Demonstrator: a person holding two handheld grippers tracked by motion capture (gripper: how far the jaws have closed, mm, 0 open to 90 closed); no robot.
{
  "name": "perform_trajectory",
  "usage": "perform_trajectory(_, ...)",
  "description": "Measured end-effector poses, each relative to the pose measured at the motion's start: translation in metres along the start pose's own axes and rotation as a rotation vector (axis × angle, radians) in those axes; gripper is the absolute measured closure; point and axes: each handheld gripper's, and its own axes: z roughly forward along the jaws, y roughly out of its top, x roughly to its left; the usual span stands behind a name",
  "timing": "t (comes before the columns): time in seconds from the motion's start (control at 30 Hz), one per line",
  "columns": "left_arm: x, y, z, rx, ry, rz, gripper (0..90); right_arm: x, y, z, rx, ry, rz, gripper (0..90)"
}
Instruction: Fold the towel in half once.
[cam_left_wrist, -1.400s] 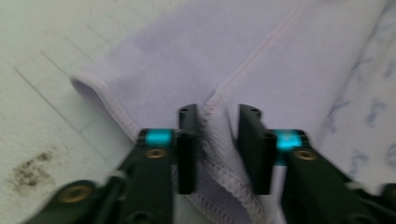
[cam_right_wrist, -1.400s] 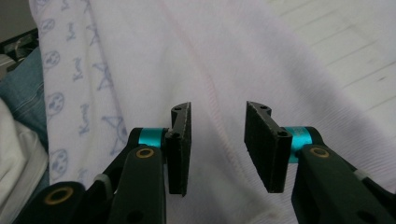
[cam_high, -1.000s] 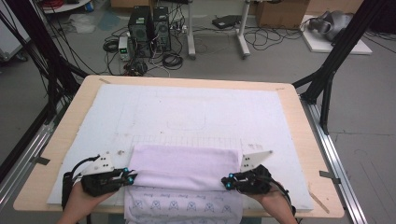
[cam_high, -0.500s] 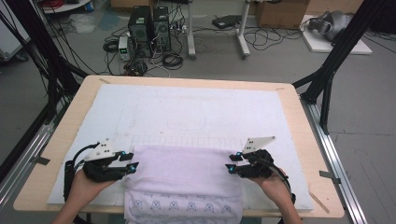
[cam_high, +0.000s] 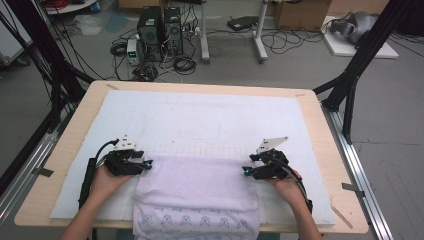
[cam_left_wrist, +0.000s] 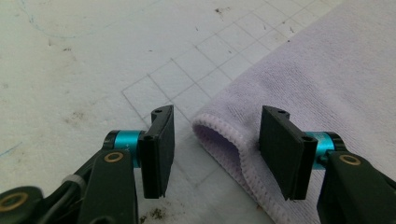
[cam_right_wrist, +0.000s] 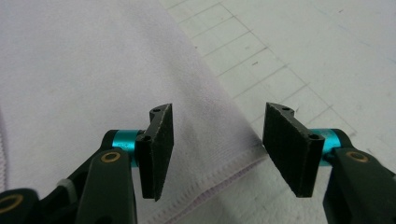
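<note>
We are folding the lilac towel (cam_high: 195, 192) lying at the near edge of the table (cam_high: 70, 145). Left tongs (cam_left_wrist: 212, 154) and right tongs (cam_right_wrist: 217, 151) have just been opening, gripping nothing. Pulling back carelessly, we are risking dragging the folded corners open.

A pale lilac terry towel (cam_high: 195, 192) lies folded over on the white tabletop (cam_high: 210, 115) pad, at the near edge, between the two hands. Its top layer is plain and smooth; a lower layer with a small printed pattern hangs over the front rim. The far left corner (cam_left_wrist: 219, 135) shows a rounded fold with a stitched hem, and the far right corner (cam_right_wrist: 243, 158) lies flat.
</note>
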Motion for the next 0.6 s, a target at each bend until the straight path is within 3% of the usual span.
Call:
perform_trajectory(0.13,0.0003,0.0005,0.0006,0.006,-0.001,-0.008,46.4,-0.0056,-0.0029,0.0070,0.029,0.012,0.050,40.9)
perform_trajectory(0.23,0.0006,0.0003,0.0005,0.004,-0.001,-0.011,48.6,-0.0047,-0.0071,0.0071,-0.006,0.002,0.062,43.4)
perform_trajectory(0.3,0.0012,0.0005,-0.0004,0.006,-0.001,-0.009,53.2,-0.0024,-0.0088,0.0063,-0.014,-0.007,0.050,49.5)
perform_trajectory(0.33,0.0012,0.0004,-0.0005,0.003,-0.021,-0.010,57.6,-0.0012,-0.0089,0.0058,-0.013,-0.004,0.054,53.2)
perform_trajectory(0.5,-0.0035,0.0023,0.0000,0.007,-0.045,0.017,77.4,0.0017,-0.0072,0.0056,-0.003,0.067,0.037,78.1)
perform_trajectory(0.6,-0.0059,0.0041,0.0000,0.002,-0.029,0.033,83.2,0.0017,-0.0048,0.0054,0.008,0.085,0.037,82.4)
